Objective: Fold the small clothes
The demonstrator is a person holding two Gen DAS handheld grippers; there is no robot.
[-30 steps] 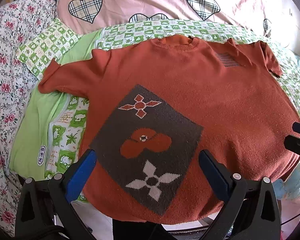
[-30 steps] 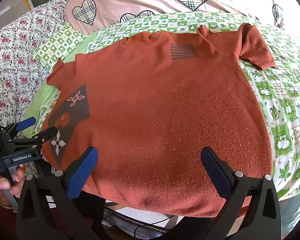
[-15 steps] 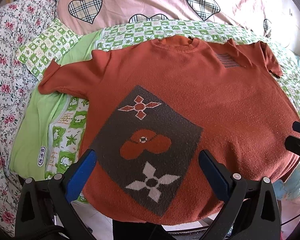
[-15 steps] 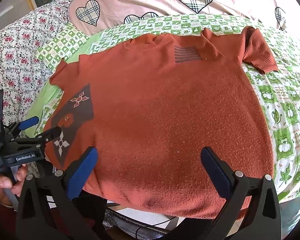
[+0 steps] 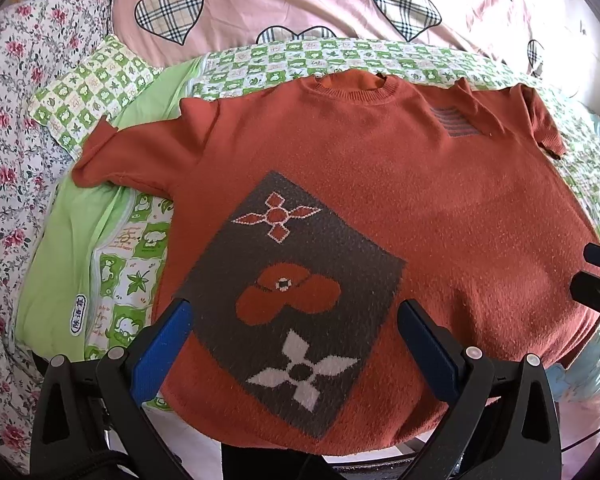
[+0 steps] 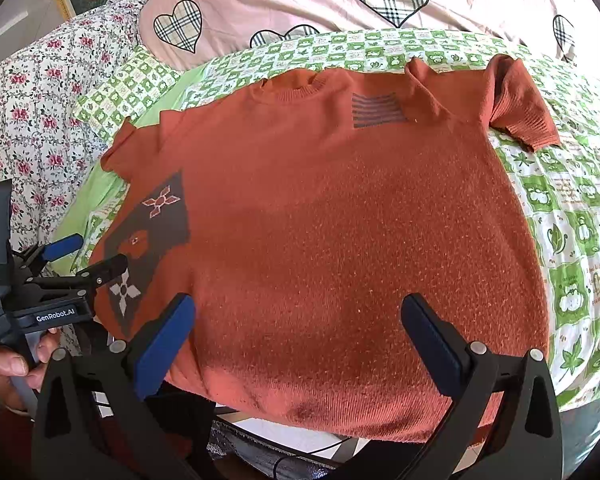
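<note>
The orange knit sweater (image 5: 400, 184) lay flat ahead of my left gripper (image 5: 292, 344) and right gripper (image 6: 296, 336), both spread and empty. I judged it soft and limp, best pinched at the near hem.

Orange sweater (image 5: 400, 200) flat on bed, L gripper (image 5: 294, 344) open above hem.

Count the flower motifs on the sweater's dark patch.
3, stacked on the dark patch of the sweater: outlined flower farthest, orange flower in the middle, white flower nearest the hem.
</note>
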